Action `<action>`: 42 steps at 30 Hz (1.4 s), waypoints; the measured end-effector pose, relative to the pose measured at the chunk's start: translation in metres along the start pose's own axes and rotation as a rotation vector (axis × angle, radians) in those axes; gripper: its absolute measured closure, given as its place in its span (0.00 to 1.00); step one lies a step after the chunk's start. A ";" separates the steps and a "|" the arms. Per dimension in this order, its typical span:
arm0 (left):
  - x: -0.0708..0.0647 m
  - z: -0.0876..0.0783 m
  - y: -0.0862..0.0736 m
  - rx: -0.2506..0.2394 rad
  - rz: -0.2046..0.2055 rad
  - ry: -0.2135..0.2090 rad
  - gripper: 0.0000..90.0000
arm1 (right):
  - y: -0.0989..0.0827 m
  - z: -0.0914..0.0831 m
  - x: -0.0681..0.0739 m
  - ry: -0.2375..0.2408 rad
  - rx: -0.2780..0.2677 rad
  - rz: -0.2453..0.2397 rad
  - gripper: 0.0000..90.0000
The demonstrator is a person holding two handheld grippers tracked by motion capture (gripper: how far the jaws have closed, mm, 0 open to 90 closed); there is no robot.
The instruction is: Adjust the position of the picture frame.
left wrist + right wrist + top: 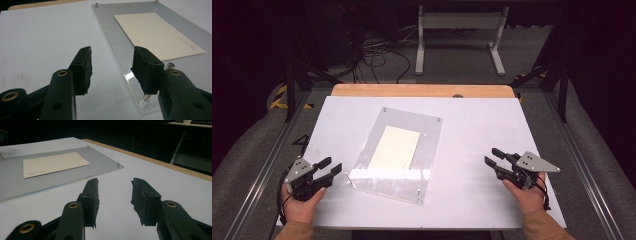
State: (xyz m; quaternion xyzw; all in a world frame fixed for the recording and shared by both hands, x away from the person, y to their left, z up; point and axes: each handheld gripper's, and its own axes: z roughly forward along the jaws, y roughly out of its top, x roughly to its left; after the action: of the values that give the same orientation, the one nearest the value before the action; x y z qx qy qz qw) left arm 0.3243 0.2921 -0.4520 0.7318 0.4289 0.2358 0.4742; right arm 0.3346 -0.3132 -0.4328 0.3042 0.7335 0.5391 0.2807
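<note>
A clear acrylic plate (399, 152) lies flat near the middle of the white table (482, 135), raised on small metal standoff pins (171, 65) at its corners. A cream card (394, 146) lies at the plate's centre, long axis running away from the person. Fine print runs along one edge of the card (185, 42); it is too small to read. The left gripper (332, 167) rests just beside the plate's near left corner, jaws apart, nothing between them. The right gripper (492, 156) sits well apart from the plate, jaws likewise parted and empty.
</note>
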 end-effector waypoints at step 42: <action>0.003 -0.004 -0.002 -0.012 -0.021 -0.013 0.51 | 0.036 0.056 0.077 0.352 0.017 -0.031 0.59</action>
State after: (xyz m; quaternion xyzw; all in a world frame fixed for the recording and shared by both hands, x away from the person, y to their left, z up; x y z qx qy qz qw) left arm 0.3219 0.2967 -0.4522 0.7260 0.4321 0.2285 0.4837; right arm 0.3306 -0.2123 -0.4195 0.1963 0.7805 0.5733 0.1536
